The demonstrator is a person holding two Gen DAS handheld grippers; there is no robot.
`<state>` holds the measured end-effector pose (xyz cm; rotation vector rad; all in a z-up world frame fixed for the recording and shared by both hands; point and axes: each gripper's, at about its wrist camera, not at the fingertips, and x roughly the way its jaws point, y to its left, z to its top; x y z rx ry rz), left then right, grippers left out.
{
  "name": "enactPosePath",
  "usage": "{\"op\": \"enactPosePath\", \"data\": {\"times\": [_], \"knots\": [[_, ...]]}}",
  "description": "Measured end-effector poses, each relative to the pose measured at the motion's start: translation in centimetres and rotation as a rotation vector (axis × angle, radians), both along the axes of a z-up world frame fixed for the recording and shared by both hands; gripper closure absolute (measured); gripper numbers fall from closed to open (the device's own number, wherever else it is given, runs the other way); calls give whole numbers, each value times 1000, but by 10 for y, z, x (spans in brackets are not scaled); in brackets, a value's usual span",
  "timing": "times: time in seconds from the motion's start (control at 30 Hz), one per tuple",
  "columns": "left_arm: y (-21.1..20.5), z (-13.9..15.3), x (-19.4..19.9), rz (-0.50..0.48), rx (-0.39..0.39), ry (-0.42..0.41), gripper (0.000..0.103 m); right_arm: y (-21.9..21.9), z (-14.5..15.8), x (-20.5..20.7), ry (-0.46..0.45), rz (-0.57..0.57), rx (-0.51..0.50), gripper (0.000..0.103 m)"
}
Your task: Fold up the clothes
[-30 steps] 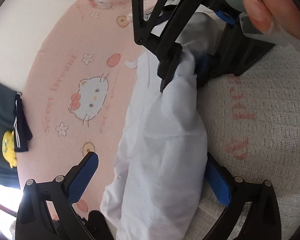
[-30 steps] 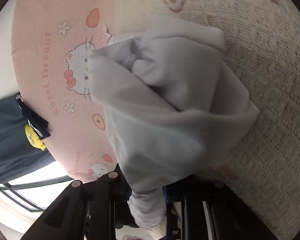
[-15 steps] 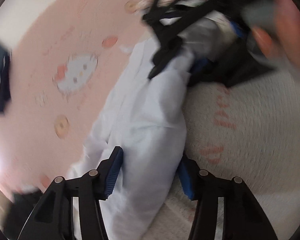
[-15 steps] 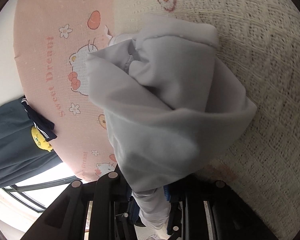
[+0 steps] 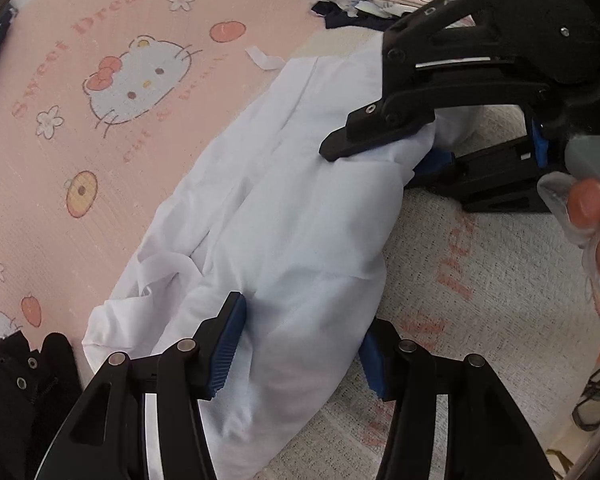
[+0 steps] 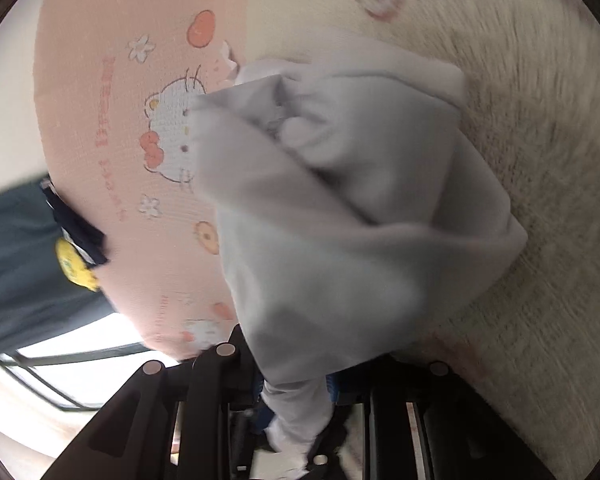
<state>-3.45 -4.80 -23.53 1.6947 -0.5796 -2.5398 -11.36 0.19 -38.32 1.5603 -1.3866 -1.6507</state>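
Left hand-held gripper (image 5: pixel 300 344) straddling white garment (image 5: pixel 284 216), jaws apart, not yet pinching. Right hand-held gripper (image 5: pixel 416 152) clamped on far end. Garment bunched across pink sheet (image 5: pixel 100 160) and cream blanket (image 5: pixel 480 300). Light, limp, thin; best gripped at hem or seam.

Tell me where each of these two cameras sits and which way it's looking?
Left wrist: on the left gripper, looking along its fingers over the white garment and pink cartoon-cat sheet; the right gripper and a fingertip show.
Right wrist: on the right gripper, clamping the garment over a cream blanket.
Shared: garment, sheet.
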Motion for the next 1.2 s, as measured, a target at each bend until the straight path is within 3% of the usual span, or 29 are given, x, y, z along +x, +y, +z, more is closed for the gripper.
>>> {"op": "enactPosePath", "data": {"times": [0.1,0.17,0.27,0.37,0.47,0.77,0.97,1.2], "knots": [[7,3,1,-28,-8,-31,54,1,13,-2,49,19,95,82],[11,4,3,-53,-6,-47,61,3,21,-2,73,29,146,82],[15,5,5,-74,-7,-65,64,7,33,-5,104,51,217,82],[18,10,5,-71,32,-87,65,13,41,1,127,78,277,82],[20,14,8,-73,79,-113,65,23,42,16,115,87,294,82],[56,12,24,-104,30,-180,65,58,33,36,50,109,300,82],[74,14,34,-94,45,-208,65,61,35,57,25,122,305,82],[95,12,44,-205,-113,-115,59,63,42,60,19,136,326,81]]}}
